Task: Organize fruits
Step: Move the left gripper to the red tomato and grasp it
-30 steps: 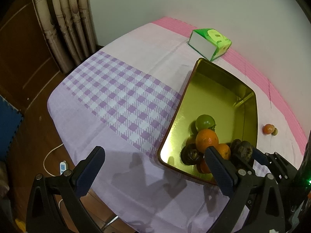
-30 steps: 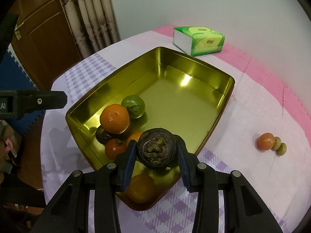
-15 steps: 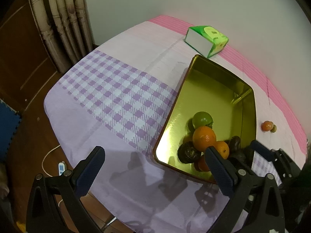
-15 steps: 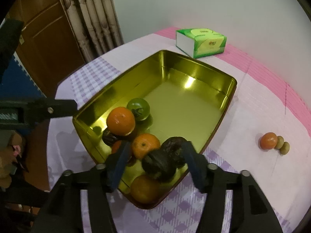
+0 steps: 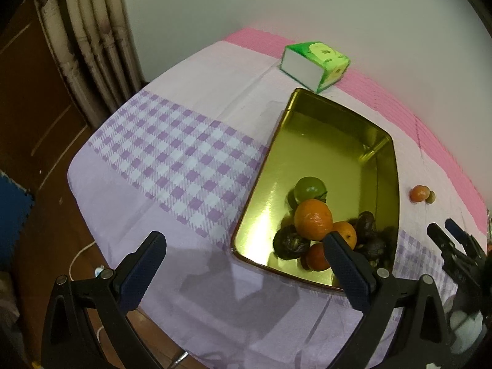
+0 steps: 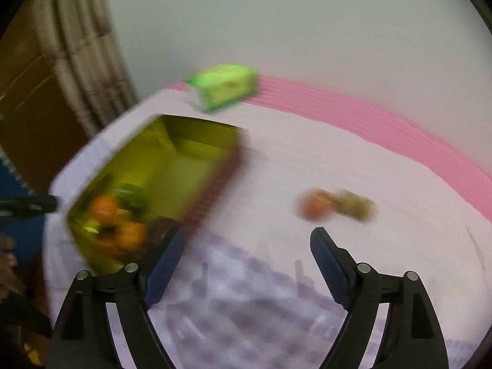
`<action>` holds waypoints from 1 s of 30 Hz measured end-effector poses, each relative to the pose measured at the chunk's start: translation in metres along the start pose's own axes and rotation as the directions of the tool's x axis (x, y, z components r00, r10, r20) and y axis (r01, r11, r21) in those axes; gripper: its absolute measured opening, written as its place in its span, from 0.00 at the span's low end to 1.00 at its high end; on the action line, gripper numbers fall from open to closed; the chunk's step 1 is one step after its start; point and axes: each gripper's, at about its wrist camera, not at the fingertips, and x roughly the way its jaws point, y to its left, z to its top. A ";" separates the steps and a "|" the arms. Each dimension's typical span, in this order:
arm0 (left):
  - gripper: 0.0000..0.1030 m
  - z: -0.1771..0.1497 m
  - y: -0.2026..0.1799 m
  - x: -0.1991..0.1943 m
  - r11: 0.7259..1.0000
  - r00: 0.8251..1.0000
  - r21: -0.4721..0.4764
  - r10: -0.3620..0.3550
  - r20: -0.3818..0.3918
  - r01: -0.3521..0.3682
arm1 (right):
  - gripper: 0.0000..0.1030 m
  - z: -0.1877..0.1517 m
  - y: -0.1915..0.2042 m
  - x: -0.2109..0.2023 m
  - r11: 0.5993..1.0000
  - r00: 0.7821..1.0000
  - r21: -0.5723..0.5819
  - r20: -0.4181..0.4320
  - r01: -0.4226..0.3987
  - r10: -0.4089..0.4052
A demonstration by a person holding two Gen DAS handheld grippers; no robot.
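A gold metal tray (image 5: 329, 150) on the table holds oranges (image 5: 313, 219), a green fruit (image 5: 309, 188), a red fruit and dark purple fruits (image 5: 367, 224) piled at its near end. My left gripper (image 5: 246, 255) is open and empty above the near table edge, left of the pile. My right gripper (image 6: 246, 243) is open and empty over the cloth, between the tray (image 6: 184, 153) and a small red fruit (image 6: 315, 204) with small green fruits (image 6: 356, 206) beside it. That view is blurred. The red fruit also shows in the left wrist view (image 5: 418, 193).
A green tissue box (image 5: 315, 61) stands behind the tray near the wall. The cloth is purple checked with a pink band at the back. Curtains (image 5: 89, 46) and a wooden door are at the left. The table edge lies under my left gripper.
My right gripper has opened and dropped the dark purple fruit into the tray, then swung right toward the small fruits. My left gripper has stayed open.
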 end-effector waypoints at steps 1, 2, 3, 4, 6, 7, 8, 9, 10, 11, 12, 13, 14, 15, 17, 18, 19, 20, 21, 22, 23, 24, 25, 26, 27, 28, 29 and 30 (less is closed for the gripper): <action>0.98 -0.001 -0.004 -0.001 1.000 1.000 0.017 -0.002 0.007 0.002 | 0.82 -0.006 -0.019 0.005 0.999 0.999 0.033 -0.018 0.032 -0.032; 0.98 -0.002 -0.010 -0.002 0.999 1.000 0.040 -0.007 0.012 0.007 | 0.82 -0.011 -0.037 0.010 0.996 0.997 0.064 -0.038 0.065 -0.063; 0.98 -0.002 -0.015 -0.003 0.998 1.000 0.058 -0.011 0.017 0.010 | 0.82 -0.016 -0.052 0.013 0.991 0.995 0.090 -0.048 0.095 -0.090; 0.98 -0.004 -0.022 -0.005 0.996 1.000 0.085 -0.014 0.025 0.012 | 0.82 -0.020 -0.065 0.016 0.987 0.992 0.113 -0.057 0.114 -0.108; 0.98 -0.005 -0.037 -0.006 0.992 0.999 0.128 -0.022 0.029 0.018 | 0.82 -0.026 -0.088 0.021 0.977 0.986 0.145 -0.073 0.159 -0.149; 0.98 -0.006 -0.045 -0.005 0.988 0.999 0.151 -0.030 0.028 0.026 | 0.82 -0.029 -0.098 0.023 0.972 0.983 0.154 -0.076 0.175 -0.165; 0.98 -0.006 -0.056 -0.004 0.983 0.999 0.180 -0.034 0.025 0.029 | 0.82 -0.030 -0.108 0.025 0.968 0.981 0.161 -0.076 0.191 -0.181; 0.98 -0.006 -0.064 -0.003 0.980 0.999 0.198 -0.029 0.023 0.024 | 0.82 -0.033 -0.111 0.025 0.966 0.978 0.161 -0.077 0.203 -0.192; 0.98 -0.006 -0.073 -0.002 0.977 0.999 0.214 -0.028 0.019 0.023 | 0.82 -0.033 -0.117 0.027 0.963 0.976 0.164 -0.079 0.214 -0.203; 0.98 -0.005 -0.080 -0.001 0.974 0.999 0.222 -0.037 0.015 0.033 | 0.82 -0.033 -0.122 0.028 0.962 0.976 0.169 -0.080 0.215 -0.204; 0.97 -0.005 -0.089 0.001 0.971 0.999 0.233 -0.052 0.007 0.050 | 0.84 -0.033 -0.125 0.030 0.961 0.975 0.170 -0.079 0.218 -0.208; 0.97 -0.004 -0.100 0.003 0.967 0.998 0.245 -0.068 -0.005 0.067 | 0.87 -0.032 -0.127 0.030 0.959 0.973 0.166 -0.076 0.230 -0.220; 0.97 -0.003 -0.111 0.005 0.963 0.996 0.258 -0.083 -0.015 0.085 | 0.87 -0.032 -0.130 0.031 0.957 0.970 0.162 -0.076 0.242 -0.232; 0.97 -0.003 -0.120 0.006 0.959 0.995 0.267 -0.093 -0.020 0.095 | 0.88 -0.031 -0.131 0.033 0.957 0.970 0.162 -0.076 0.240 -0.231; 0.95 -0.002 -0.142 0.009 0.947 0.994 0.302 -0.105 -0.026 0.107 | 0.90 -0.028 -0.138 0.035 0.958 0.971 0.160 -0.068 0.237 -0.229; 0.94 -0.002 -0.152 0.010 0.941 0.994 0.321 -0.107 -0.026 0.110 | 0.92 -0.028 -0.141 0.036 0.959 0.971 0.150 -0.064 0.239 -0.232; 0.94 -0.001 -0.164 0.012 0.933 0.994 0.342 -0.109 -0.025 0.111 | 0.94 -0.027 -0.143 0.037 0.961 0.971 0.140 -0.061 0.238 -0.232; 0.94 0.000 -0.173 0.013 0.928 0.994 0.355 -0.111 -0.024 0.112 | 0.95 -0.026 -0.146 0.038 0.961 0.970 0.132 -0.059 0.241 -0.235; 0.94 0.001 -0.185 0.016 0.921 0.994 0.374 -0.110 -0.027 0.112 | 0.97 -0.025 -0.149 0.039 0.961 0.970 0.129 -0.057 0.243 -0.237; 0.93 0.002 -0.192 0.020 0.916 0.993 0.385 -0.109 -0.033 0.113 | 0.99 -0.024 -0.154 0.040 0.962 0.970 0.132 -0.057 0.241 -0.235; 0.92 0.003 -0.200 0.024 0.911 0.993 0.394 -0.112 -0.041 0.119 | 1.00 -0.023 -0.159 0.040 0.960 0.970 0.141 -0.062 0.240 -0.233; 0.91 0.004 -0.208 0.029 0.908 0.992 0.401 -0.111 -0.053 0.123 | 1.00 -0.023 -0.166 0.041 0.959 0.972 0.161 -0.066 0.233 -0.225; 0.91 0.005 -0.214 0.033 0.906 0.992 0.404 -0.110 -0.063 0.126 | 1.00 -0.022 -0.172 0.041 0.952 0.968 0.174 -0.066 0.251 -0.243; 0.90 0.006 -0.219 0.037 0.904 0.991 0.406 -0.113 -0.071 0.132 | 1.00 -0.021 -0.178 0.042 0.948 0.966 0.187 -0.065 0.257 -0.249; 0.90 0.007 -0.225 0.042 0.903 0.990 0.408 -0.116 -0.077 0.137 | 1.00 -0.021 -0.184 0.042 0.946 0.965 0.193 -0.064 0.260 -0.252; 0.90 0.008 -0.230 0.046 0.901 0.991 0.413 -0.113 -0.079 0.135 | 1.00 -0.021 -0.187 0.042 0.945 0.965 0.197 -0.062 0.262 -0.255; 0.89 0.009 -0.237 0.050 0.897 0.992 0.423 -0.105 -0.077 0.128 | 1.00 -0.020 -0.189 0.043 0.943 0.964 0.204 -0.061 0.265 -0.258; 0.89 0.010 -0.244 0.055 0.892 0.992 0.434 -0.105 -0.073 0.127 | 1.00 -0.020 -0.189 0.044 0.942 0.964 0.204 -0.061 0.267 -0.260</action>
